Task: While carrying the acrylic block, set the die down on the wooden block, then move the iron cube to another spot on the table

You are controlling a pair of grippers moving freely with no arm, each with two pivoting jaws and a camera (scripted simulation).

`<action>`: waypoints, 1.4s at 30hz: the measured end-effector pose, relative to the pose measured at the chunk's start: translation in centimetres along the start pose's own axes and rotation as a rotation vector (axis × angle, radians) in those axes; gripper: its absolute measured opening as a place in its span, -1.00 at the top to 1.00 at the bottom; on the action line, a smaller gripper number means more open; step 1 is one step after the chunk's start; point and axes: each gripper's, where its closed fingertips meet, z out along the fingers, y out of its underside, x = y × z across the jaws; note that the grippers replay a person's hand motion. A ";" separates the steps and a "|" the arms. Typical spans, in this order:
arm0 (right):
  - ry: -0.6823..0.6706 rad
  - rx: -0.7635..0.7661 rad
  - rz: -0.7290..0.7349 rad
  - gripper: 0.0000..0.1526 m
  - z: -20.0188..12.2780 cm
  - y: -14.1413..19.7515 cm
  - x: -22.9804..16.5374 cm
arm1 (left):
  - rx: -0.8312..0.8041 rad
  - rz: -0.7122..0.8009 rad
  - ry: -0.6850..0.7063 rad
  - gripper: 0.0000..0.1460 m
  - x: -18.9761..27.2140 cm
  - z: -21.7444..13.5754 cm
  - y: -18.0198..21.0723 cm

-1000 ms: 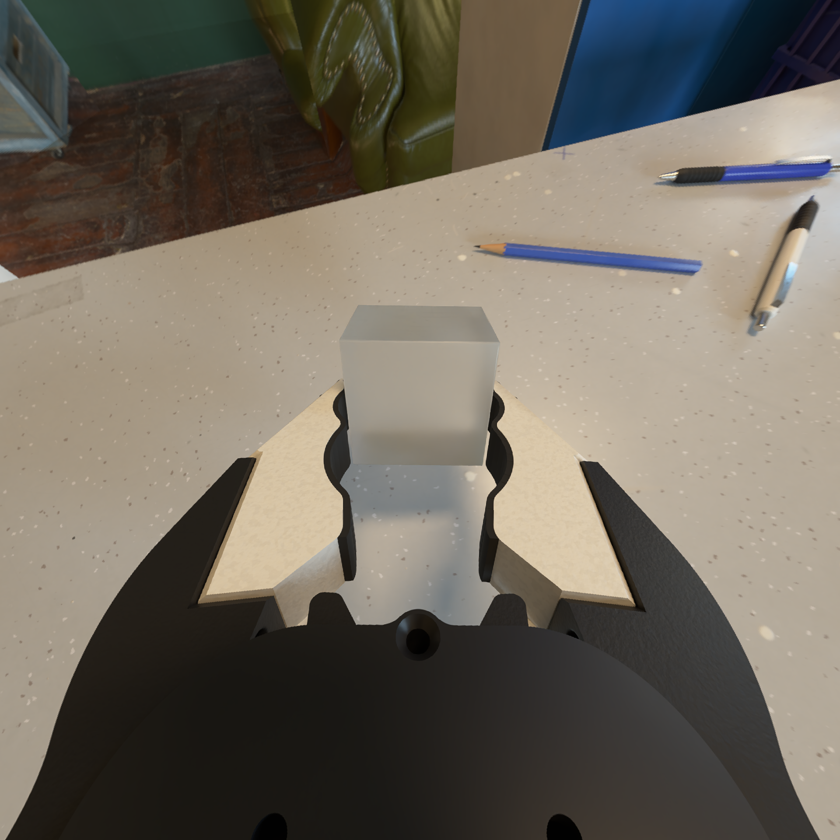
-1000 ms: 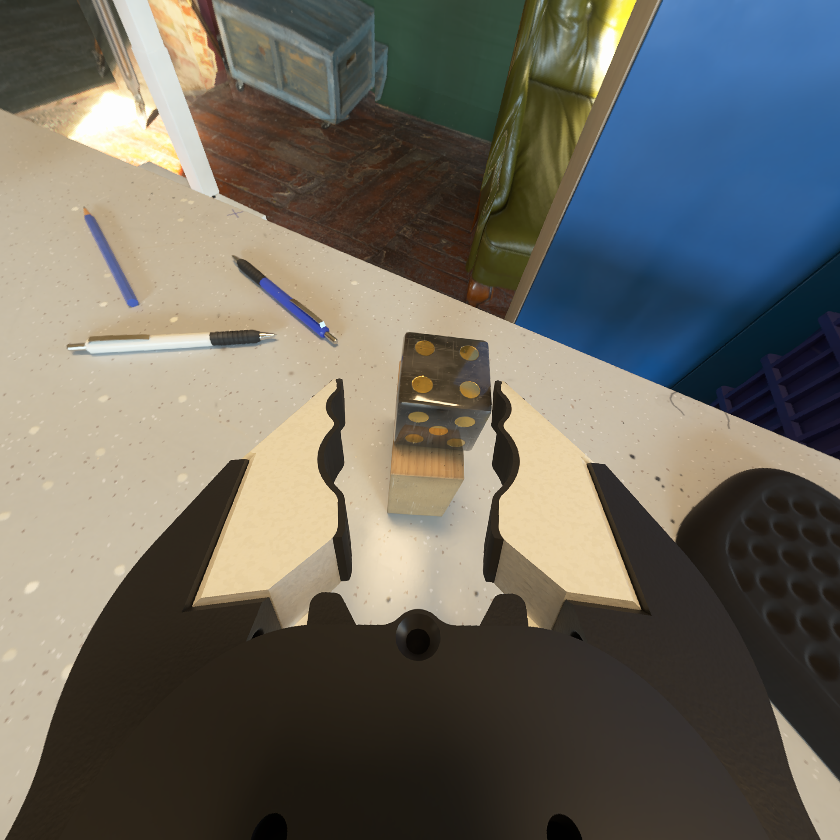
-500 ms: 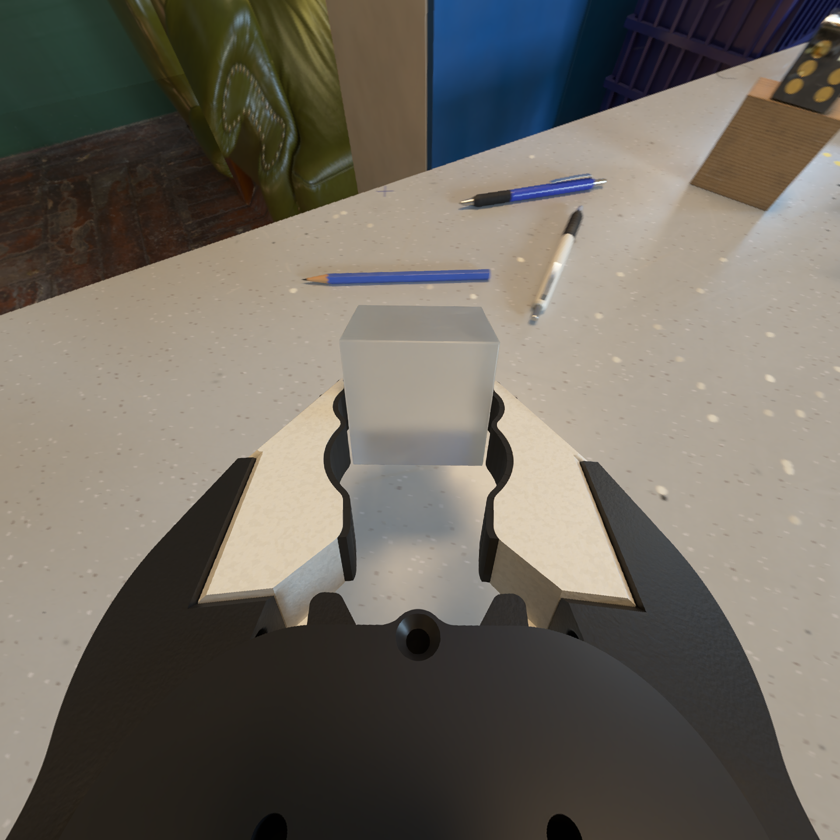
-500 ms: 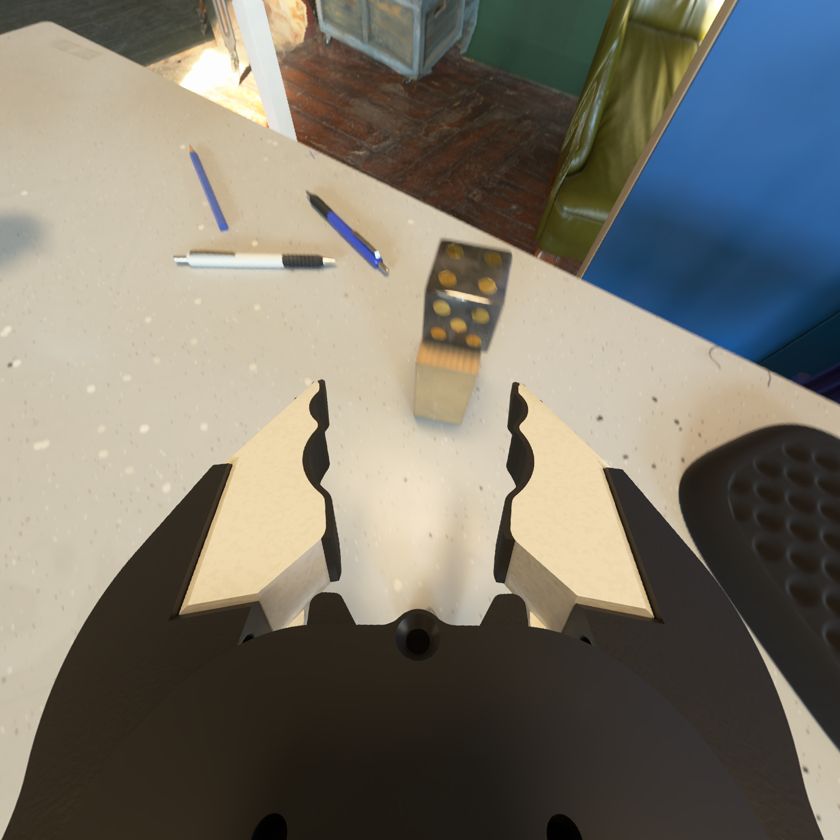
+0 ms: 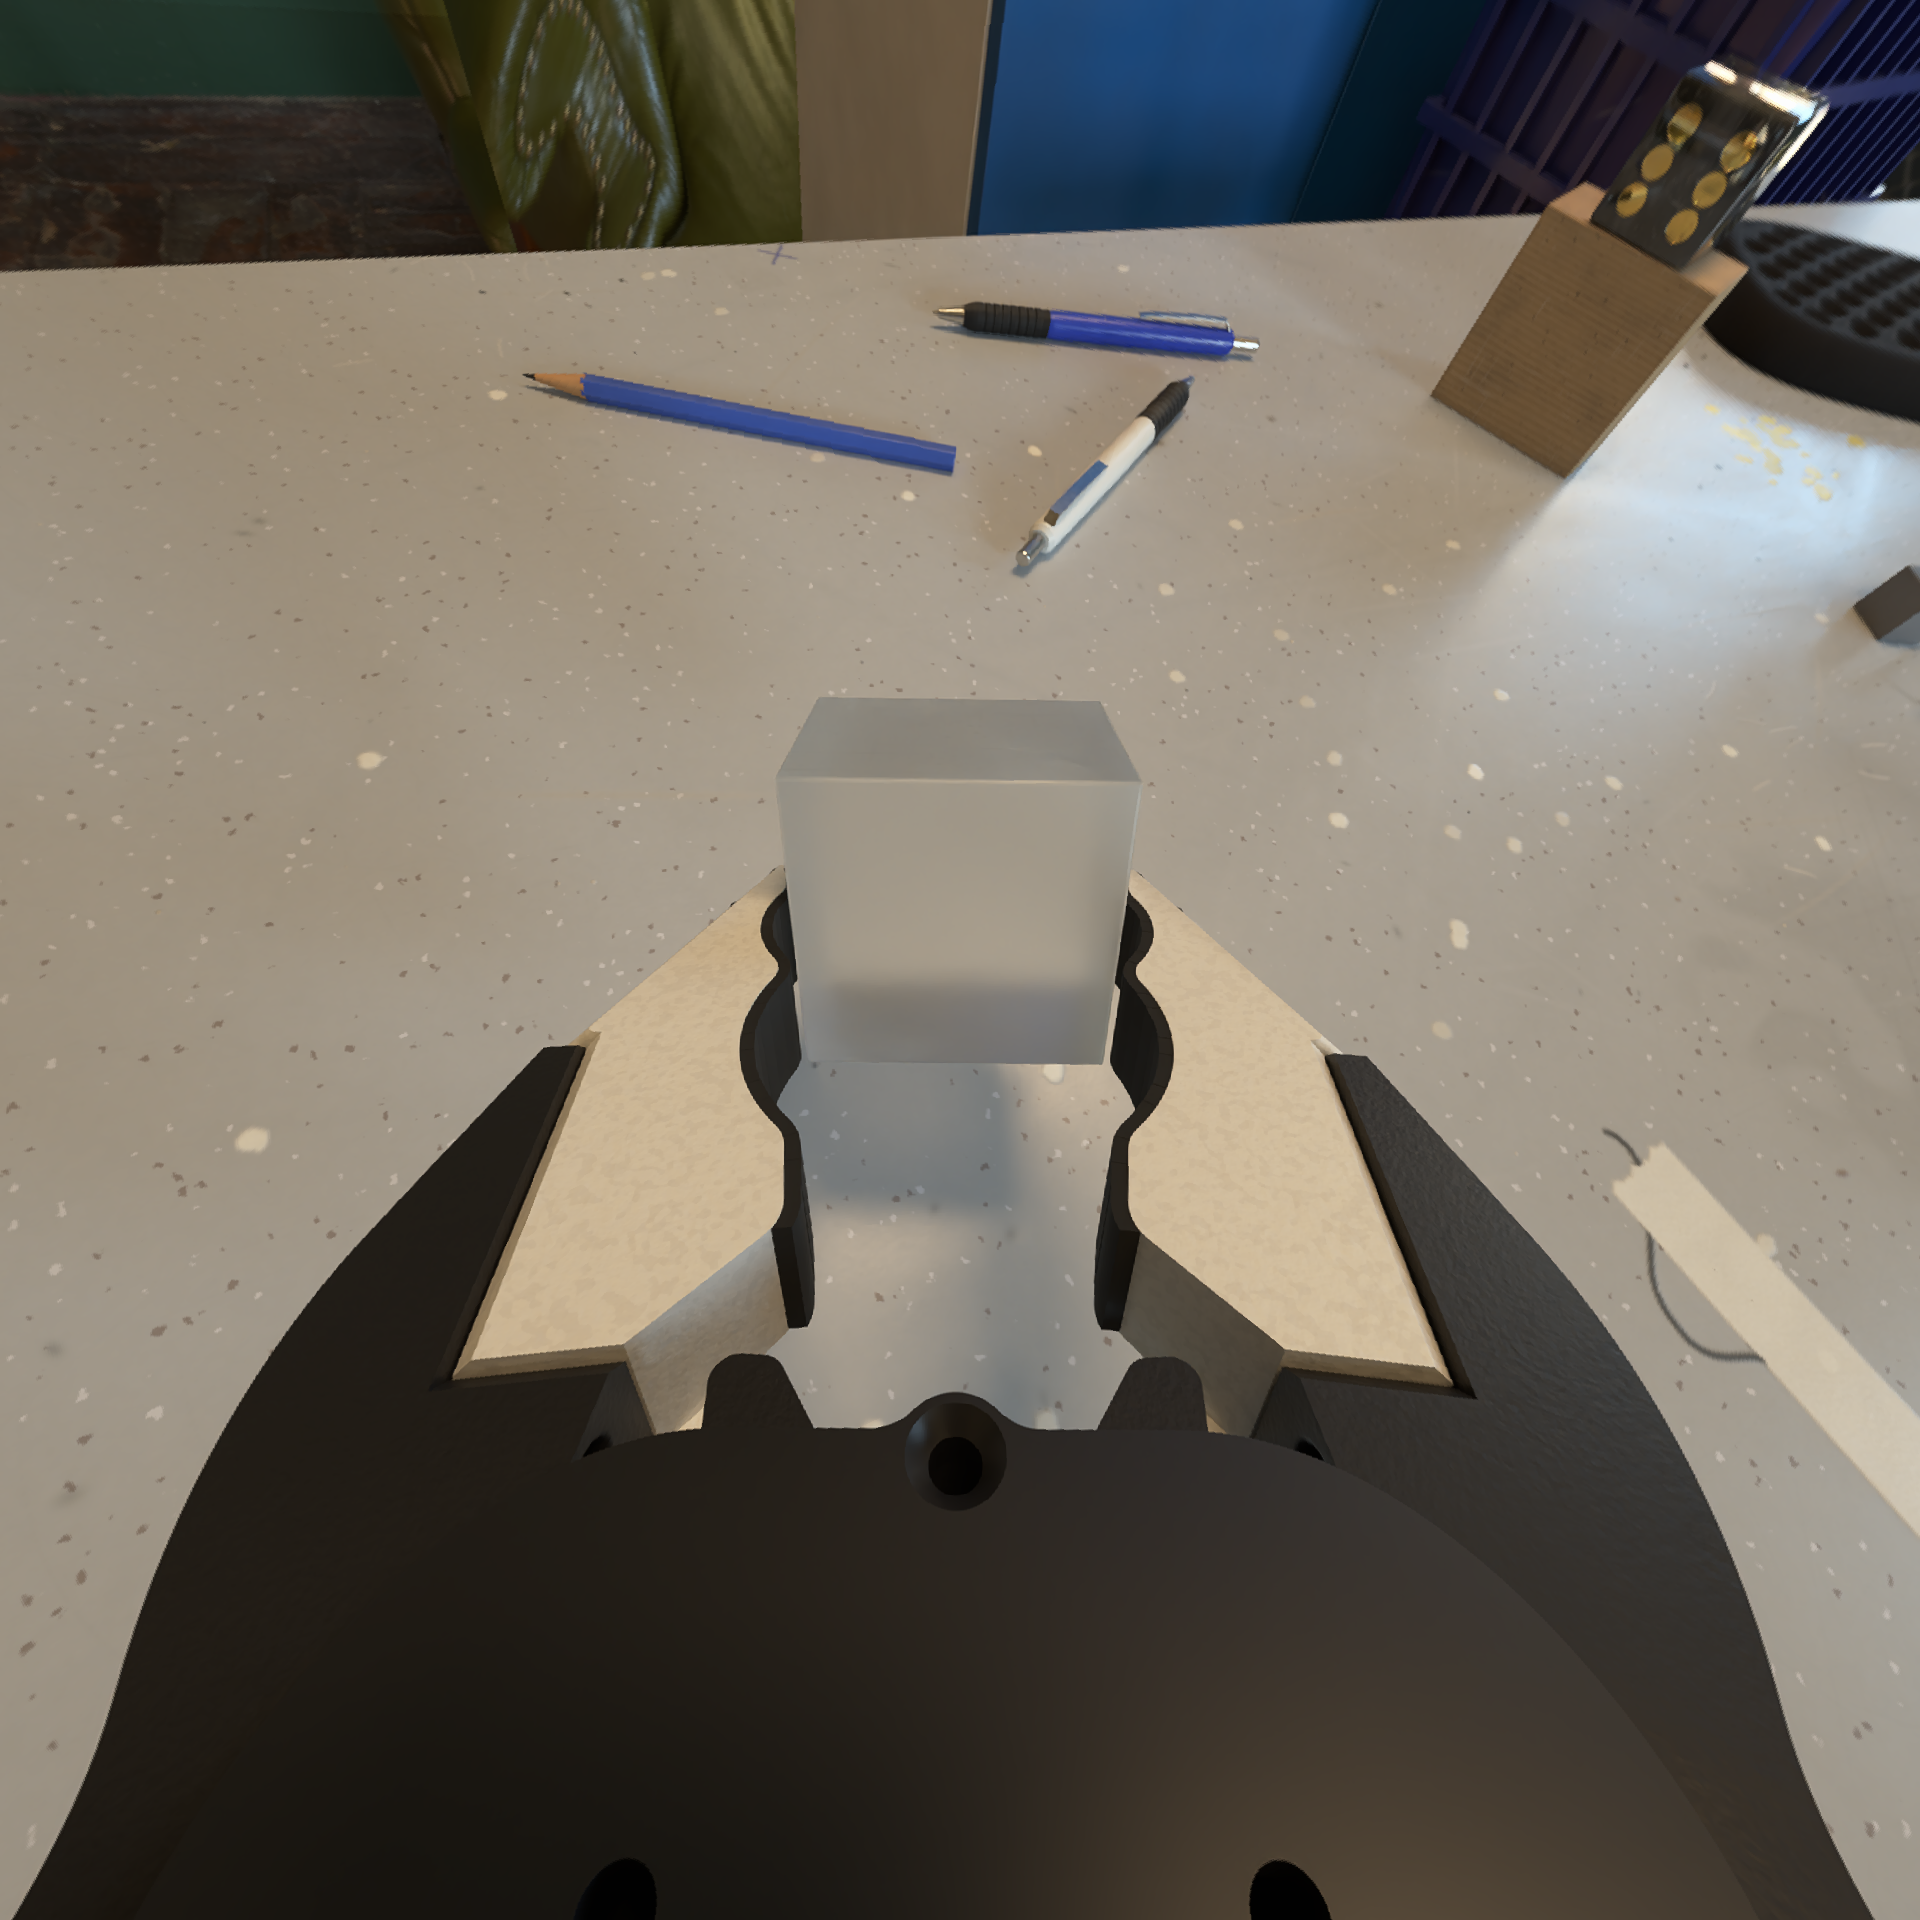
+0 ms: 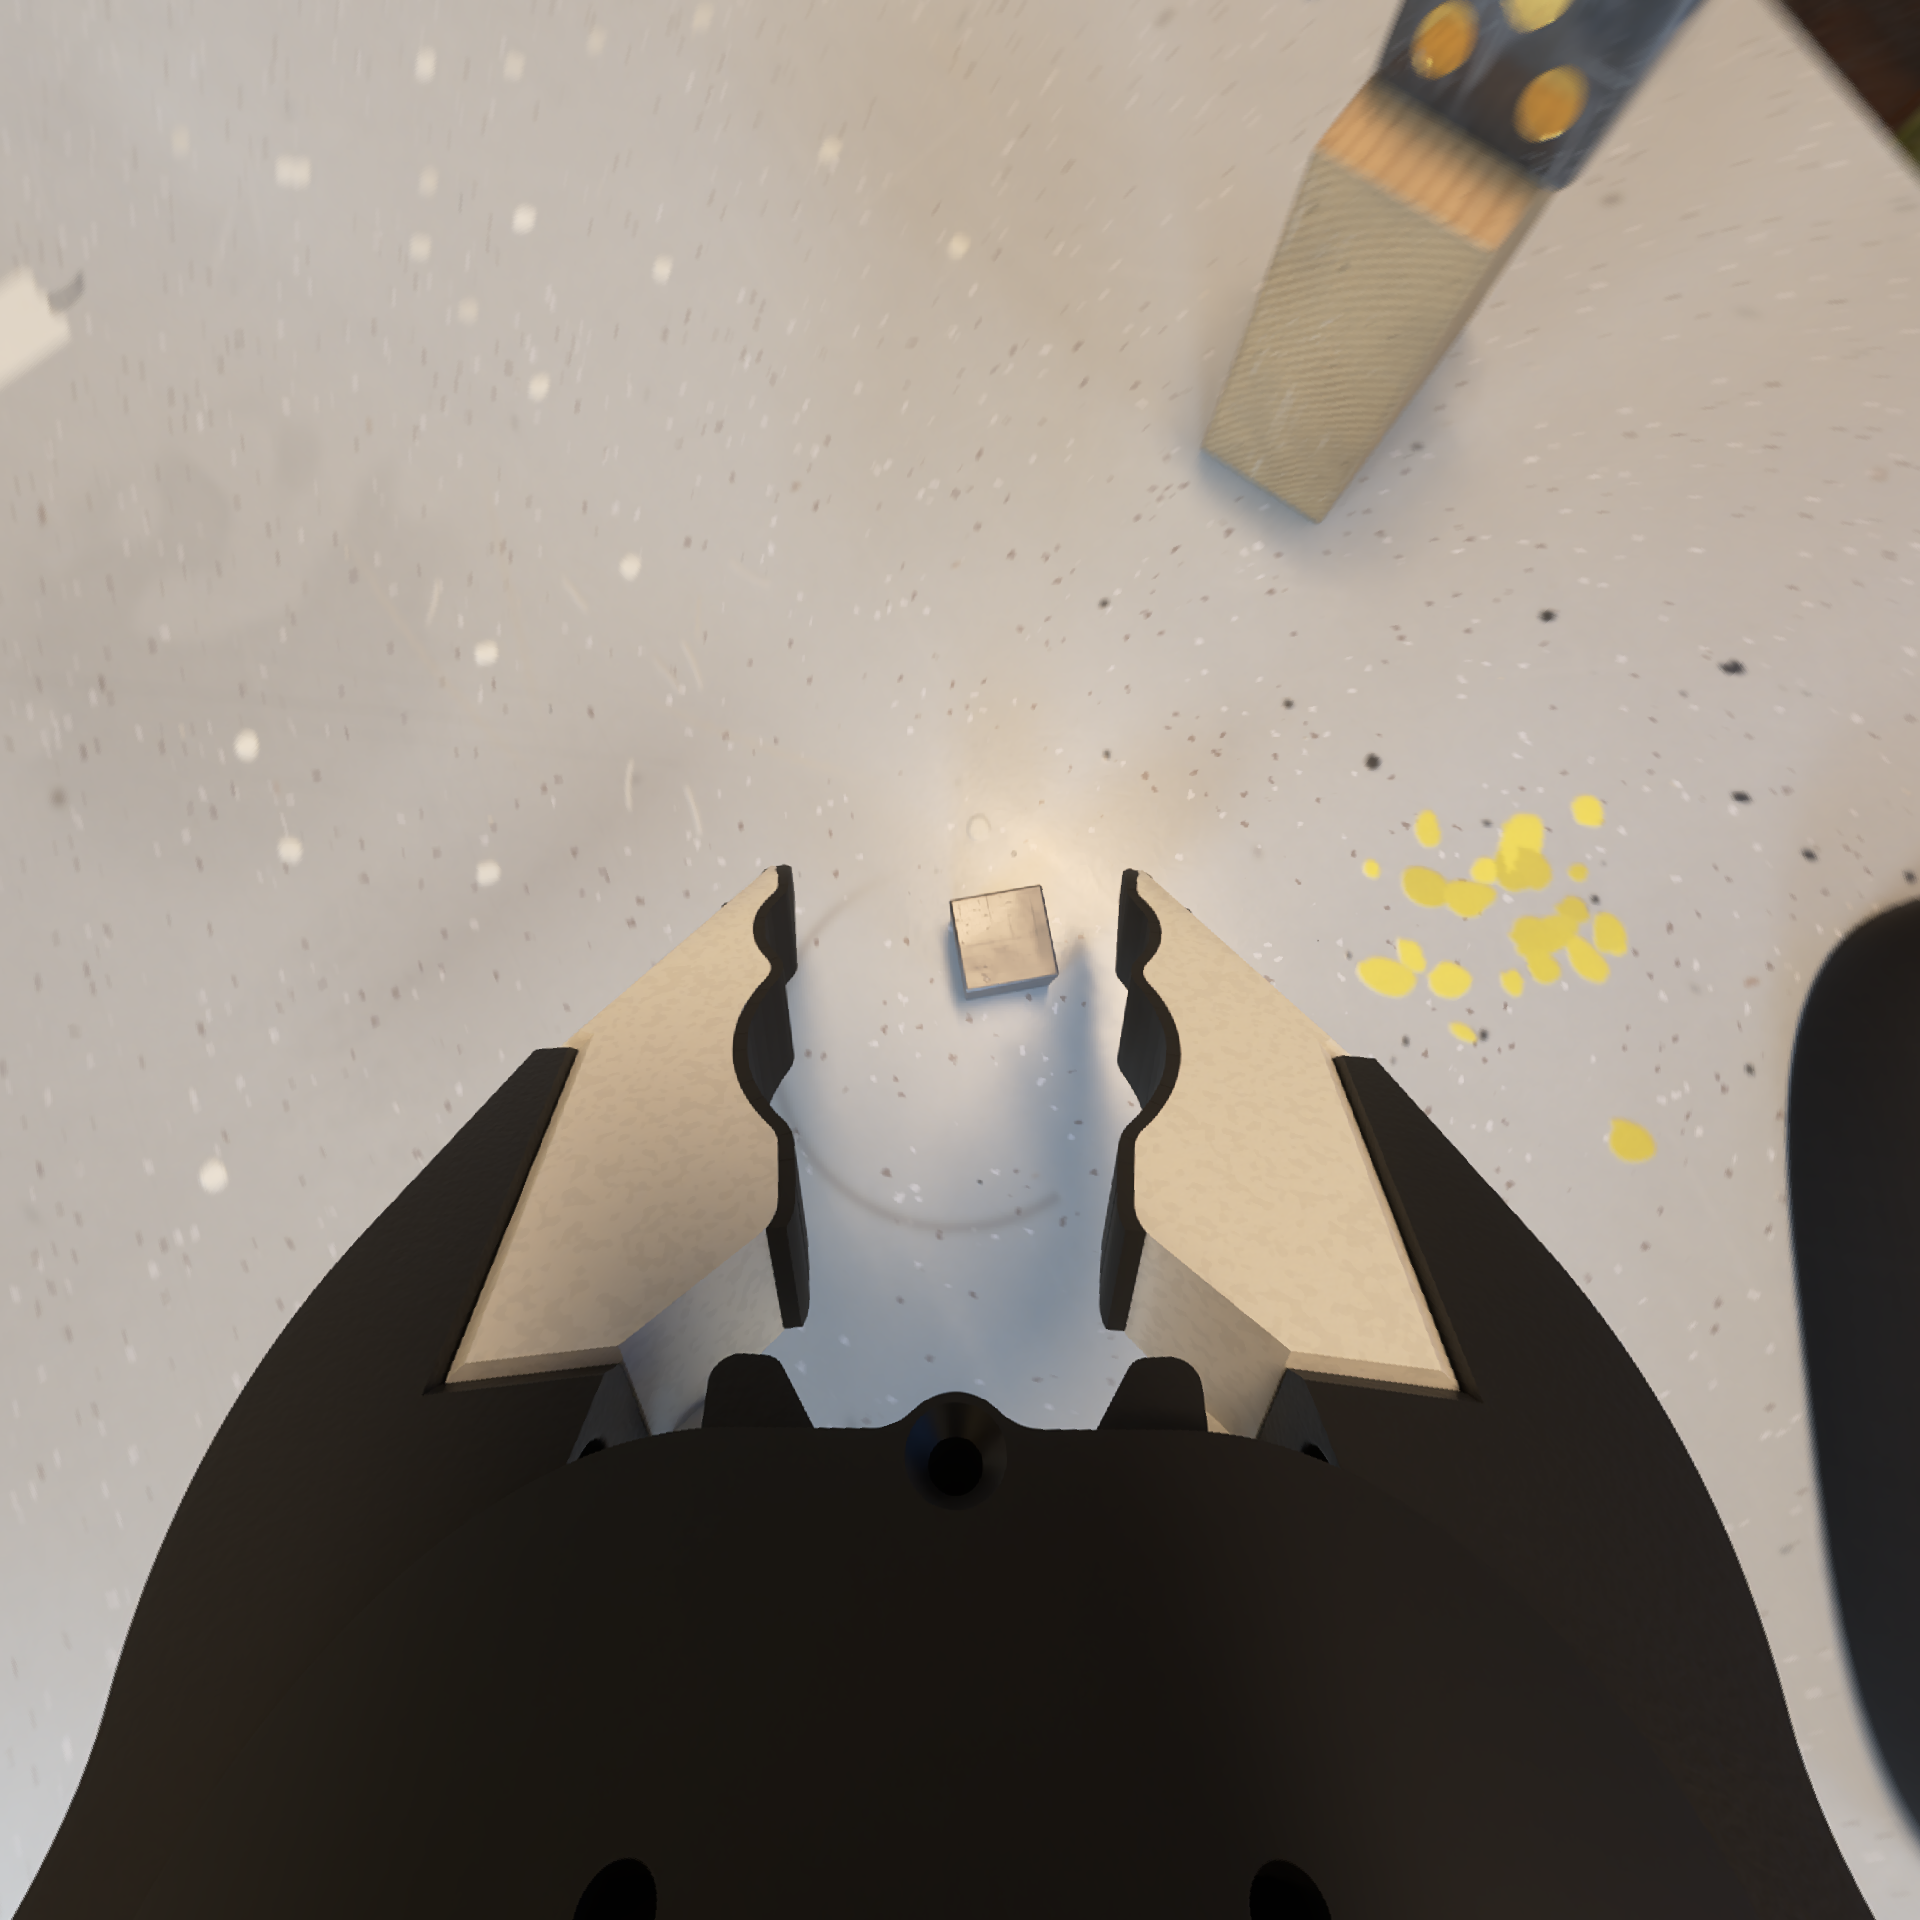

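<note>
The left gripper (image 5: pixel 956 935) clamps the frosted acrylic block (image 5: pixel 956 883) above the table (image 5: pixel 312 727). The right gripper (image 6: pixel 956 935), jaws spread and empty, hangs over the small iron cube (image 6: pixel 1003 938), which lies between its fingertips untouched. Farther off, the die (image 6: pixel 1496 94) already sits on the wooden block (image 6: pixel 1340 332); moving the cube remains.

No readable text, brand, label or number anywhere. Only marks: gold pips on dark die (image 5: pixel 1697 171) atop wooden block (image 5: pixel 1579 343), four showing on one face in left wrist view, count elsewhere unclear, blurred in right wrist view. Small faint blue cross mark on desk (image 5: pixel 312 727) near far edge. Pens, pencil: no legible print.
</note>
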 end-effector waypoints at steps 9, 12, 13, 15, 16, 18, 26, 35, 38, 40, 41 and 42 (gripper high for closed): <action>-0.111 -0.212 -0.176 0.61 2.3 1.8 1.0 | -0.014 0.116 -0.031 0.19 4.2 -0.8 0.9; -0.097 -0.226 -0.185 0.67 1.9 2.2 1.0 | 0.009 0.127 0.005 0.19 6.2 -1.1 1.1; -0.063 -0.228 -0.193 0.71 1.4 2.3 1.0 | 0.014 0.137 0.012 0.19 6.7 -1.2 1.1; 0.020 -0.191 -0.169 0.72 -0.6 2.6 1.4 | 0.022 0.155 0.021 0.19 7.4 -1.1 0.8; 0.065 -0.180 -0.129 0.72 -2.3 3.3 1.8 | 0.025 0.163 0.032 0.19 7.7 -1.1 0.6; 0.197 -0.189 -0.020 0.72 -6.7 6.2 3.3 | 0.037 0.179 0.046 0.19 8.1 -0.9 -0.1; 0.461 -0.168 0.451 0.72 -16.4 19.8 3.0 | 0.027 0.123 0.014 0.19 4.9 -0.2 -1.0; 0.455 -0.189 0.531 0.72 -15.1 21.6 2.5 | 0.034 0.026 -0.117 0.19 -1.4 -1.5 0.6; 0.454 -0.163 0.572 0.73 -15.1 21.6 2.5 | 0.034 -0.001 -0.134 0.19 -3.1 -1.7 0.9; 0.474 -0.163 0.581 0.72 -15.1 21.6 2.6 | 0.029 0.000 -0.146 0.19 -3.9 -1.8 0.9; 0.491 -0.162 0.582 0.49 -15.3 21.4 2.8 | 0.028 0.003 -0.148 0.19 -4.2 -1.7 0.8; 0.519 -0.149 0.578 0.27 -15.6 20.8 3.1 | 0.029 0.006 -0.150 0.19 -4.5 -1.7 0.7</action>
